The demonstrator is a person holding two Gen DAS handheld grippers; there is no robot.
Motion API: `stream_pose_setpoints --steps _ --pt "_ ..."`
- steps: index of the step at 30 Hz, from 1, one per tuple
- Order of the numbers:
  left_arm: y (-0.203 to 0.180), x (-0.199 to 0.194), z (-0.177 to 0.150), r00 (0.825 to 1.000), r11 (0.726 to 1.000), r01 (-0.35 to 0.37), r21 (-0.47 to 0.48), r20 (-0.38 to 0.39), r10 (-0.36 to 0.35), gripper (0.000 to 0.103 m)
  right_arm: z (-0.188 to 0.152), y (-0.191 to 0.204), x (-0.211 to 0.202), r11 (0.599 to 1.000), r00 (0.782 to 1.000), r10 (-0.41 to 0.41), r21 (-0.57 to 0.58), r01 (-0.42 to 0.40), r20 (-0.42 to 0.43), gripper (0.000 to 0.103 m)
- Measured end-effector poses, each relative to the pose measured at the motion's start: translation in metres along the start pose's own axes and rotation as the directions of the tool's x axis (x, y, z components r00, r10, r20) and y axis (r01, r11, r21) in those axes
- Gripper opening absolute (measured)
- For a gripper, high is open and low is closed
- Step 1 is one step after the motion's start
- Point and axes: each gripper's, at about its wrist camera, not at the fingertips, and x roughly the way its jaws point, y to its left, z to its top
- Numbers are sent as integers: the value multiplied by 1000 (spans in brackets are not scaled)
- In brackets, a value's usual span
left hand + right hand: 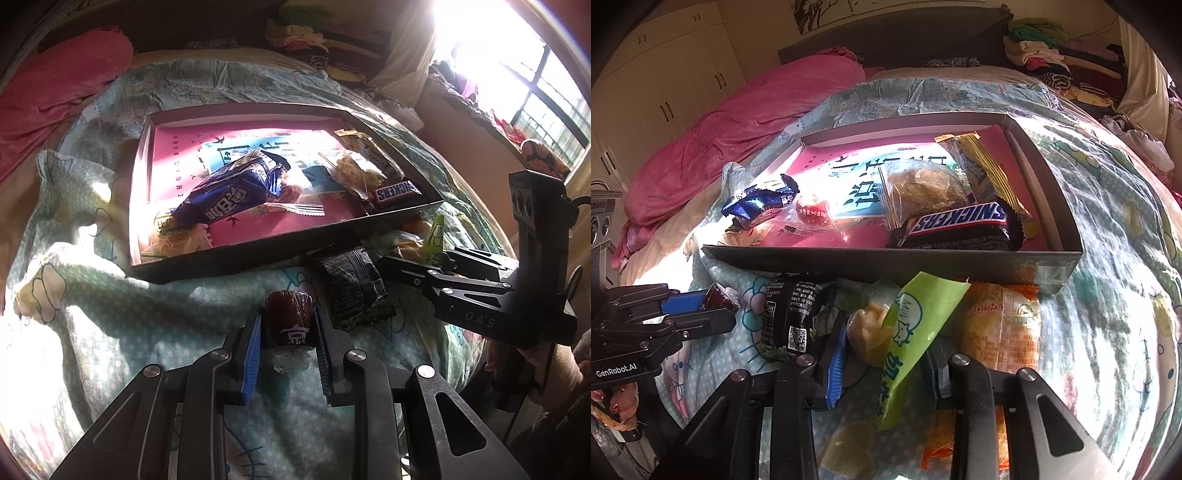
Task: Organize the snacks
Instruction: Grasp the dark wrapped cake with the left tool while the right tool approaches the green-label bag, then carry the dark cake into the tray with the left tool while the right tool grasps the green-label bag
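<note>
Left wrist view: the left gripper (288, 328) is clamped on a small dark-red wrapped roll (289, 319) – blue pads against both its sides, on the patterned quilt (110, 314). Just right of it lies a black packet (352, 286). The right gripper (884, 354) has a green-and-clear snack bag (905, 332) between its narrowed fingers; whether the pads press it I cannot tell. Beyond both sits the shallow box (886, 262), holding a Snickers bar (956, 225) and a blue packet (225, 197).

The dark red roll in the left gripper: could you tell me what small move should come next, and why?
Probably lift the dark red roll and carry it to the box: the left gripper is shut on it, and it lies on the blanket, outside.
</note>
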Motion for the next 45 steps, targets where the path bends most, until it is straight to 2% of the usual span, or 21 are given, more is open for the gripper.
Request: stream_pose_setpoints --steps 11,26,45 --pt "5 -13 8 998 1000 12 -23 61 -11 27 1 -5 -14 999 999 20 48 -21 30 35" --pt "16 -20 28 990 998 23 -60 142 -14 27 12 10 -35 998 995 48 30 -51 89 35" --pt "26 -5 45 989 997 14 -79 146 -2 27 20 4 -37 997 992 53 58 -60 118 35"
